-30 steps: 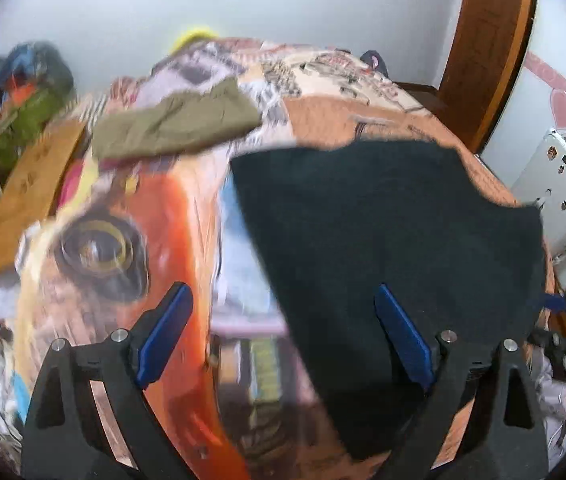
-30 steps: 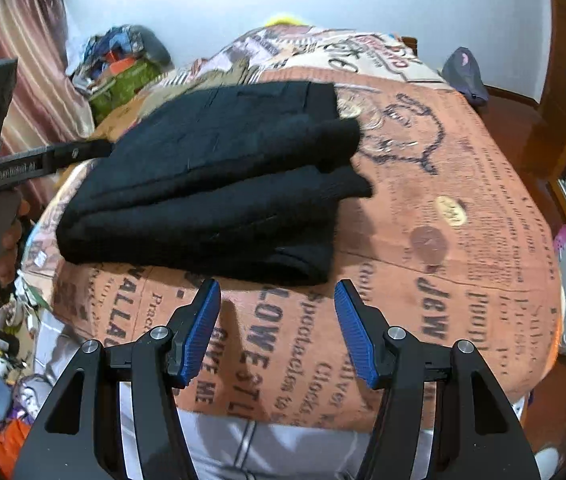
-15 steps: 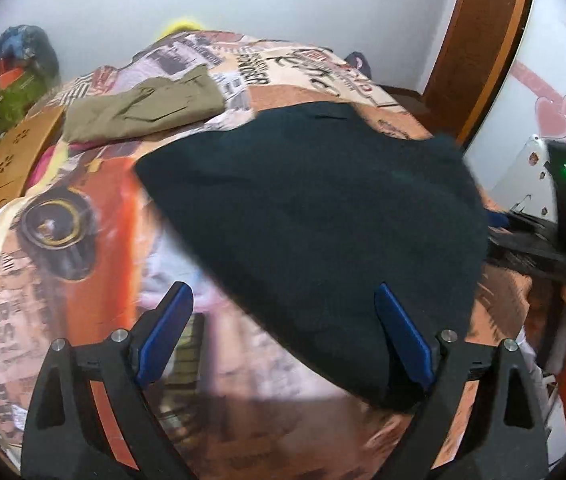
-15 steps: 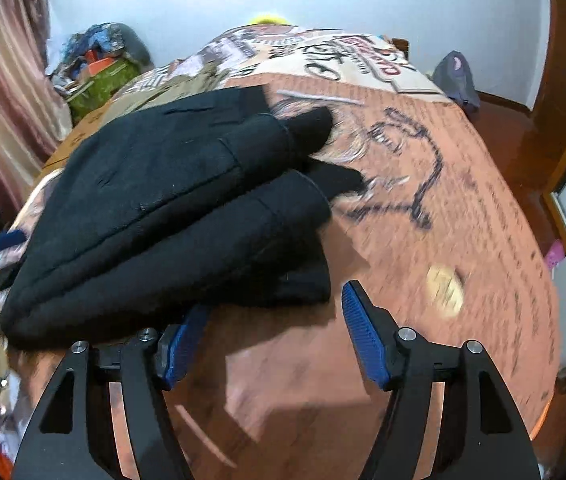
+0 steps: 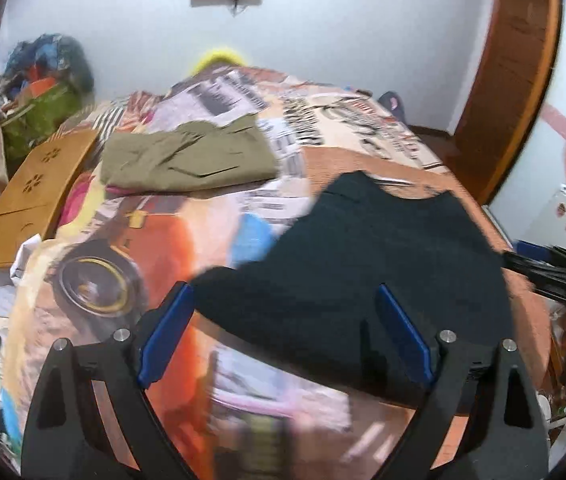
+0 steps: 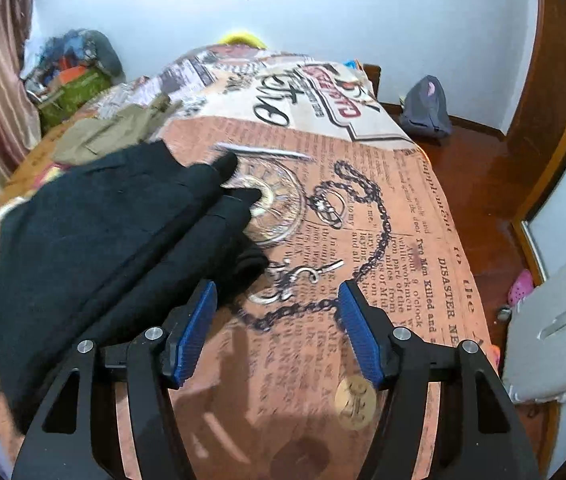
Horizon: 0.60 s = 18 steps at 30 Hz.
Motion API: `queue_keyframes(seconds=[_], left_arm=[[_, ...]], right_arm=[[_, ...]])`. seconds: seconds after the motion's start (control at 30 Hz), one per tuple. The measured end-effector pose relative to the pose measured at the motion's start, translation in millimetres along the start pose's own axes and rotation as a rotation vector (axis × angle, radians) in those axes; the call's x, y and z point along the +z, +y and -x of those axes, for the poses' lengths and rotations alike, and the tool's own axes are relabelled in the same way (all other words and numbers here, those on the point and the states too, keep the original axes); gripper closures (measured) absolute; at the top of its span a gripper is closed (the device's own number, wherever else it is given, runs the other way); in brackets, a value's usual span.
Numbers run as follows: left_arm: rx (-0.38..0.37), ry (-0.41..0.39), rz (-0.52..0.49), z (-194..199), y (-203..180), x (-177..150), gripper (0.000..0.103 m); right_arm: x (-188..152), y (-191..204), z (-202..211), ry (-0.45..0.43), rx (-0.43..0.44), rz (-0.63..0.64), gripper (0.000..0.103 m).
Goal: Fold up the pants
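While the folded black pants (image 6: 107,240) lie on the printed bedspread (image 6: 363,220), both grippers hover empty. Left gripper (image 5: 283,332) and right gripper (image 6: 277,332) have their jaws spread apart.

Even indoor light, motion blur, fisheye warping, dark corners

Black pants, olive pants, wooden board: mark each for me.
black pants (image 5: 383,256), left wrist view, middle of the folded top layer
olive pants (image 5: 187,156), left wrist view, centre of the folded fabric
wooden board (image 5: 35,184), left wrist view, middle of its flat top face
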<state>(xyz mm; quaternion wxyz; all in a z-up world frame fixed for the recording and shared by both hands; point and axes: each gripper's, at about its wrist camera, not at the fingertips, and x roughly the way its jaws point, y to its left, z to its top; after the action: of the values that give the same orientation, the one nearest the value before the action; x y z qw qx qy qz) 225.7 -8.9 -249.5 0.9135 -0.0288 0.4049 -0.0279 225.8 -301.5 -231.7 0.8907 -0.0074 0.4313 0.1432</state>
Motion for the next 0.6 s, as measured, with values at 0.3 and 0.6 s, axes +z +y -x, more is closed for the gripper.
queue_keyframes(seconds=[0.3, 0.6], left_arm=[[0.096, 0.090, -0.033, -61.7, 53.1, 12.2, 0.010], [0.049, 0.134, -0.036, -83.1, 57.3, -1.5, 0.010]], right_arm=[[-18.1, 71.0, 32.7, -0.011, 0.219, 0.015, 0.043], [-36.2, 95.1, -4.7, 0.102, 0.242, 0.030, 0.038]])
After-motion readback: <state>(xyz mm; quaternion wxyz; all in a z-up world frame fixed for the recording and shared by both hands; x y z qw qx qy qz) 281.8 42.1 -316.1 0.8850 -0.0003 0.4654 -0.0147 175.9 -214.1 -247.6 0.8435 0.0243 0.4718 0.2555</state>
